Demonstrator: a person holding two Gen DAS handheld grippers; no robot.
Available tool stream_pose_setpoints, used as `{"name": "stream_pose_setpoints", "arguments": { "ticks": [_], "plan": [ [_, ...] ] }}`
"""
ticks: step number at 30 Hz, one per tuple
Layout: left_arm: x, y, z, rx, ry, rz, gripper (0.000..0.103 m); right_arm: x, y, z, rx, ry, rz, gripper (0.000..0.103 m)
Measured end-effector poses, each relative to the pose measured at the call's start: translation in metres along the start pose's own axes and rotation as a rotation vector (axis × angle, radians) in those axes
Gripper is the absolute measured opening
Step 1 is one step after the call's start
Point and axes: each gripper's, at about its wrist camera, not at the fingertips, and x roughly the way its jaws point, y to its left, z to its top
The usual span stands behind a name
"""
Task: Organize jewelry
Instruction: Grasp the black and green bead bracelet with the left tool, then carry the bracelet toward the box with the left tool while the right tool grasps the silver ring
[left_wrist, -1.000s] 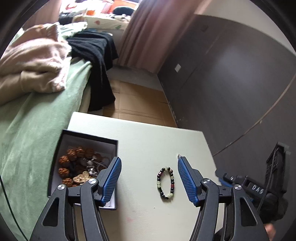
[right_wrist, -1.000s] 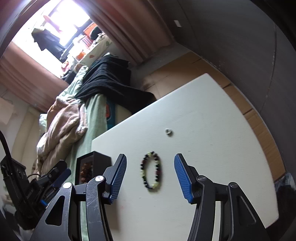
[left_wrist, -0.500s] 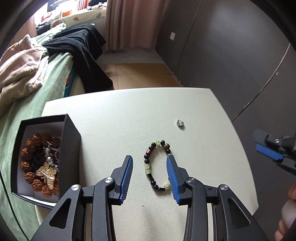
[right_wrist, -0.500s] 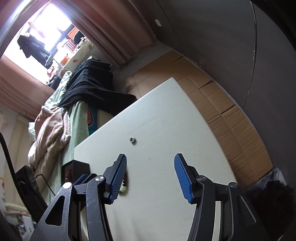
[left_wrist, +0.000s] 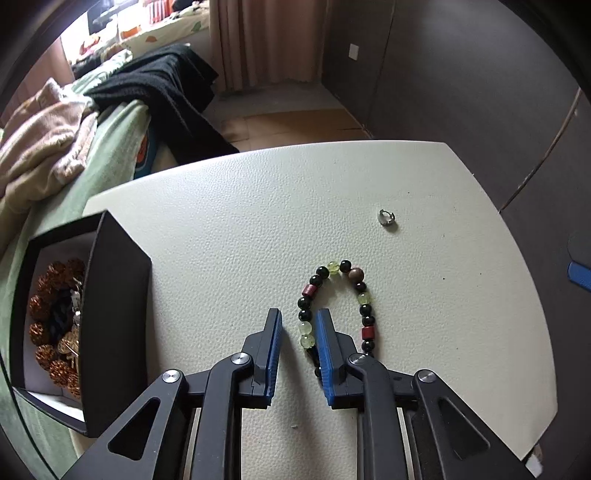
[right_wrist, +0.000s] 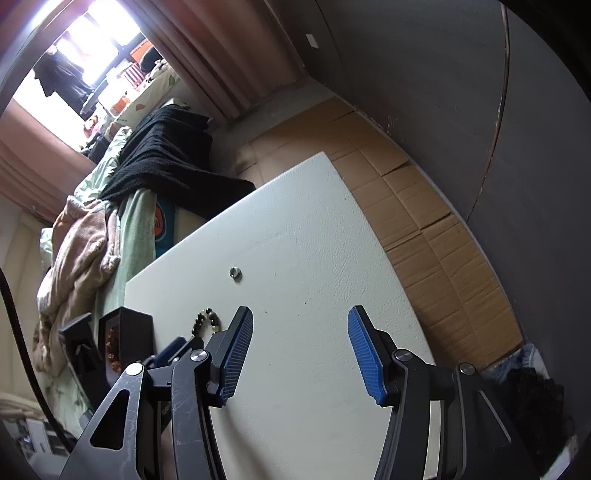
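Note:
A beaded bracelet (left_wrist: 354, 275) of black, pale green and red beads lies on the white table (left_wrist: 258, 206). My left gripper (left_wrist: 299, 317) is down at it and its jaws are closing, with the bracelet's left strand between the blue pads and a gap still showing on the left side. A small silver ring (left_wrist: 386, 217) lies beyond the bracelet. A black box (left_wrist: 114, 295) at the table's left edge holds brown beads and other jewelry. My right gripper (right_wrist: 301, 321) hovers open and empty over bare table, right of the bracelet (right_wrist: 207, 321) and ring (right_wrist: 234, 272).
A bed with a green sheet (left_wrist: 110, 147), a pink blanket (left_wrist: 40, 144) and a black garment (left_wrist: 166, 85) runs along the table's left side. Cardboard (right_wrist: 424, 229) covers the floor beyond the table, before a dark wall (right_wrist: 443, 74) and curtain.
My left gripper came down and forward over the bracelet and its jaws narrowed around the left strand. My right gripper drifted right, away from the bracelet, and stayed equally wide.

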Motion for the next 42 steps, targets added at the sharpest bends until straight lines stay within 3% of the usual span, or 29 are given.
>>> {"name": "stream_pose_setpoints", "arguments": {
  "ticks": [1,3,7,18,27,32,37,42],
  "plan": [
    [0.0,-0.001,0.0,0.008,-0.004,0.008,0.019,0.0,-0.001,0.001,0.009,-0.002,0.003,0.054],
    [0.0,-0.002,-0.001,0.02,-0.009,0.008,0.007,0.004,-0.003,0.001,0.021,0.005,0.001,0.054],
    [-0.003,0.006,0.0,-0.011,-0.013,-0.025,0.007,0.015,0.003,-0.001,0.003,0.026,-0.024,0.054],
    [-0.045,0.035,0.013,-0.106,-0.128,-0.115,0.007,0.025,0.015,-0.001,-0.035,0.02,-0.067,0.054],
    [-0.062,0.057,0.018,-0.193,-0.182,-0.167,0.007,0.035,0.037,-0.001,-0.132,-0.003,-0.033,0.054],
    [-0.072,0.078,0.02,-0.25,-0.211,-0.177,0.007,0.046,0.039,0.005,-0.122,0.006,0.005,0.054],
    [-0.084,0.101,0.02,-0.304,-0.244,-0.192,0.007,0.064,0.051,0.012,-0.133,0.014,0.016,0.045],
    [-0.09,0.12,0.019,-0.372,-0.258,-0.24,0.007,0.08,0.067,0.013,-0.187,0.006,-0.035,0.041]
  ]
}}
